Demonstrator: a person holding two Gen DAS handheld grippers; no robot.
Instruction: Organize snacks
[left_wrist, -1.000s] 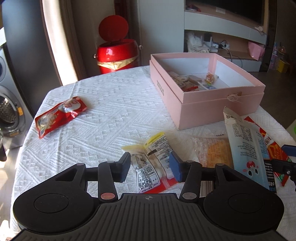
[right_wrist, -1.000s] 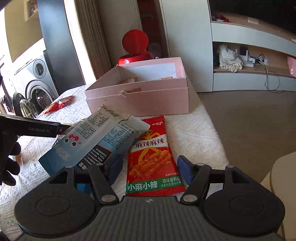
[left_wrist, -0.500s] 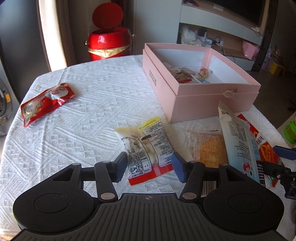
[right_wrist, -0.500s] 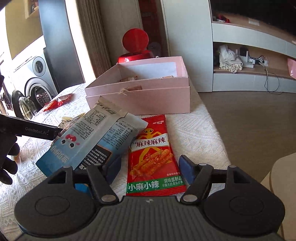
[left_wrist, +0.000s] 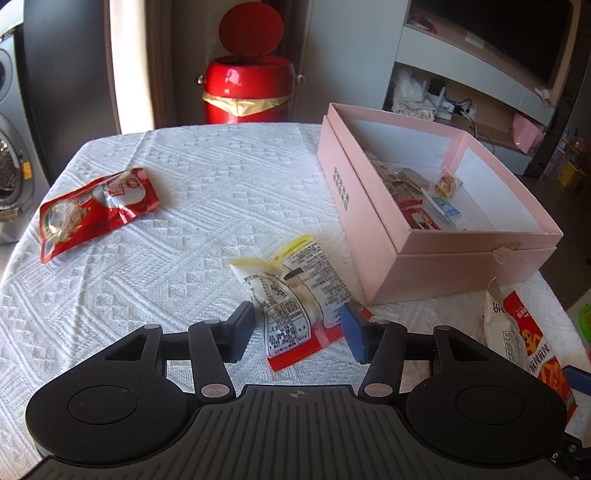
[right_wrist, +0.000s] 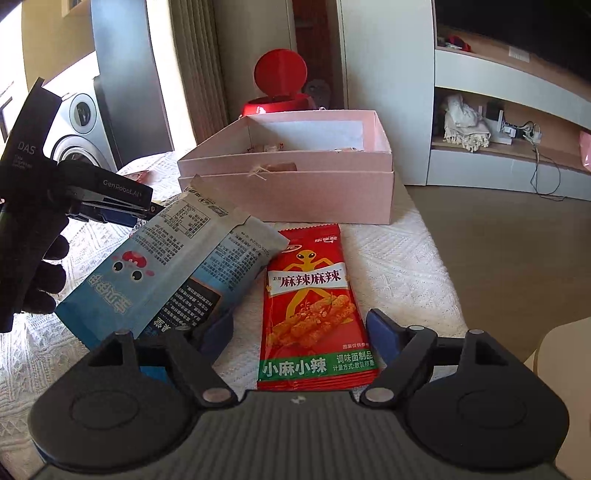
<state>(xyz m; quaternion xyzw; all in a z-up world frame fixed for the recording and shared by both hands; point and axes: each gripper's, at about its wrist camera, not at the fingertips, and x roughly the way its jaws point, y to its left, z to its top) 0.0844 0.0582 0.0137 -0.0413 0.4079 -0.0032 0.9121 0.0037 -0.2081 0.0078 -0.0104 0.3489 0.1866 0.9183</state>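
Clearly light, limp and slick, lying flat on the tabletop (left_wrist: 155, 266) just before the box (left_wrist: 373, 236): yellow packet (left_wrist: 295, 284) between closing left fingers (left_wrist: 299, 332), untouched; best pinched across its crimped edge; right fingers (right_wrist: 299, 332) opening, empty.

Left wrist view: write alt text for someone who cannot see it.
The left claw, jaws closing, straddles a yellow-and-white snack packet lying on a white tablecloth. An open pink box holding a few snacks sits to the right, and a red snack bag lies far left.
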